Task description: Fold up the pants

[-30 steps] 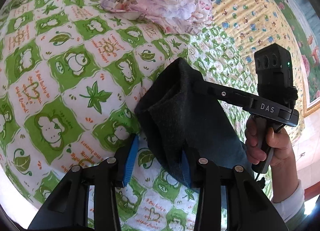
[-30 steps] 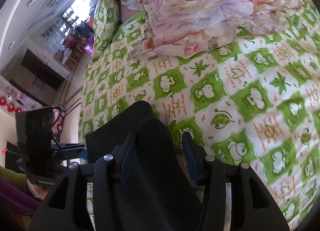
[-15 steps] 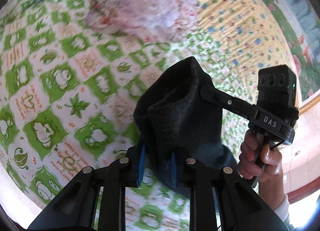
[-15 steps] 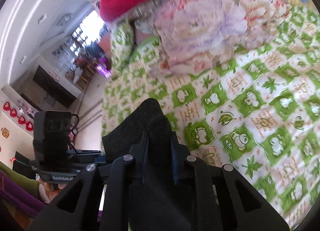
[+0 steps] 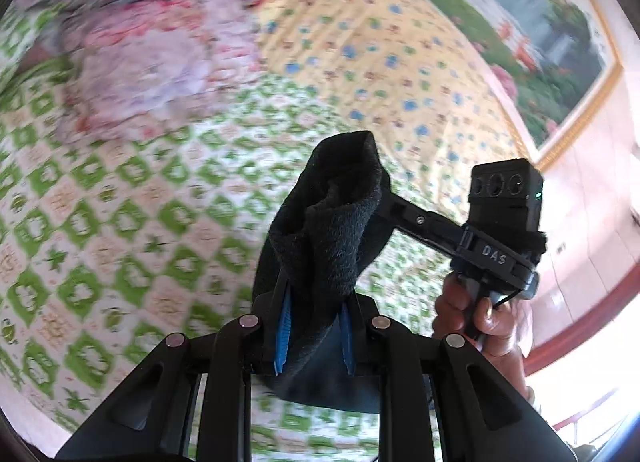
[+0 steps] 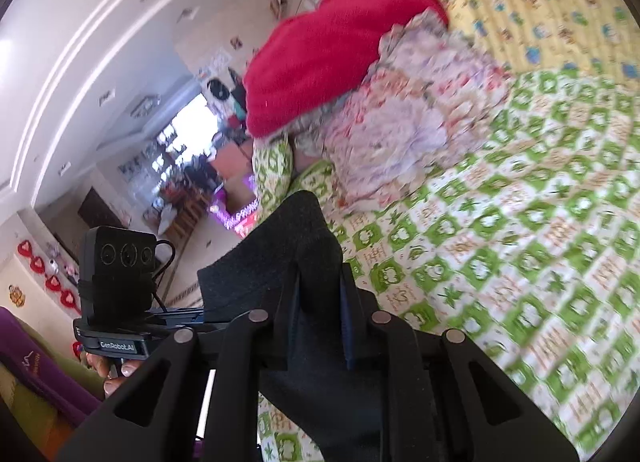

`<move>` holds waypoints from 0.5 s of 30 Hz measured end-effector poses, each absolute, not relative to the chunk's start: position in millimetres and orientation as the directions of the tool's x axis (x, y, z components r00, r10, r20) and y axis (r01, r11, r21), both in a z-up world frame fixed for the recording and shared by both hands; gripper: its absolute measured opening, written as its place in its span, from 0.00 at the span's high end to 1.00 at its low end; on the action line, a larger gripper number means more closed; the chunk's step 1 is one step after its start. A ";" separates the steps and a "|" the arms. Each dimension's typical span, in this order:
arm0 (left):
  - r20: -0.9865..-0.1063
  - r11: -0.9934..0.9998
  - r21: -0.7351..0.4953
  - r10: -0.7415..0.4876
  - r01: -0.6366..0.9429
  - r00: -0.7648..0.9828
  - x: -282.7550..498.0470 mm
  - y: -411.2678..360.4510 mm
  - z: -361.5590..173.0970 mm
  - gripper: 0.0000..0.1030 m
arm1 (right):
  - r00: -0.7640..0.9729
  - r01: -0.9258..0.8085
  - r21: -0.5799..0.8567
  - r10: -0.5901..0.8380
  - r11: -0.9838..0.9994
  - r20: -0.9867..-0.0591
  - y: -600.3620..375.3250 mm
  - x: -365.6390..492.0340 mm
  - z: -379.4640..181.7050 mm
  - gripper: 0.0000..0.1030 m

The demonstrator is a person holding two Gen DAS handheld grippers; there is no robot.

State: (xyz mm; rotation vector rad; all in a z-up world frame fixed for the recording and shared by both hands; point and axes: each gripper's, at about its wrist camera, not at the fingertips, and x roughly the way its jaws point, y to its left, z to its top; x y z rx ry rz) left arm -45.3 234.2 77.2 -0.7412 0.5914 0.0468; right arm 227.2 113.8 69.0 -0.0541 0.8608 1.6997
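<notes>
The dark pants hang bunched between both grippers, lifted above the green-and-white patterned bed. My left gripper is shut on one part of the pants' edge. My right gripper is shut on another part of the pants. The right gripper's body shows in the left wrist view, close to the right of the cloth. The left gripper's body shows at the left in the right wrist view. The lower part of the pants is hidden below both cameras.
A crumpled floral blanket and a red pillow lie at the head of the bed. A yellow patterned sheet covers the far side. A framed picture hangs on the wall. The room's floor and furniture lie beyond the bed's left edge.
Both grippers closed on the pants and lifted them up off the bed. The cameras now tilt higher, showing the pillow and walls.
</notes>
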 end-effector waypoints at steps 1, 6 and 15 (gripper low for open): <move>-0.515 0.756 -0.618 -0.181 -0.217 0.838 -41.3 224.1 82.8 0.80 | -0.320 -0.857 0.513 0.835 -0.054 -0.447 103.3 230.6 72.0 0.82; -0.498 0.794 -0.596 -0.249 -0.120 0.831 -28.3 182.3 98.7 0.80 | -0.272 -0.846 0.533 0.881 -0.027 -0.388 49.4 242.8 78.3 0.82; -0.514 0.830 -0.557 -0.356 0.011 0.781 6.6 118.3 111.8 0.80 | -0.170 -0.814 0.579 0.938 0.039 -0.303 -39.4 263.7 66.5 0.83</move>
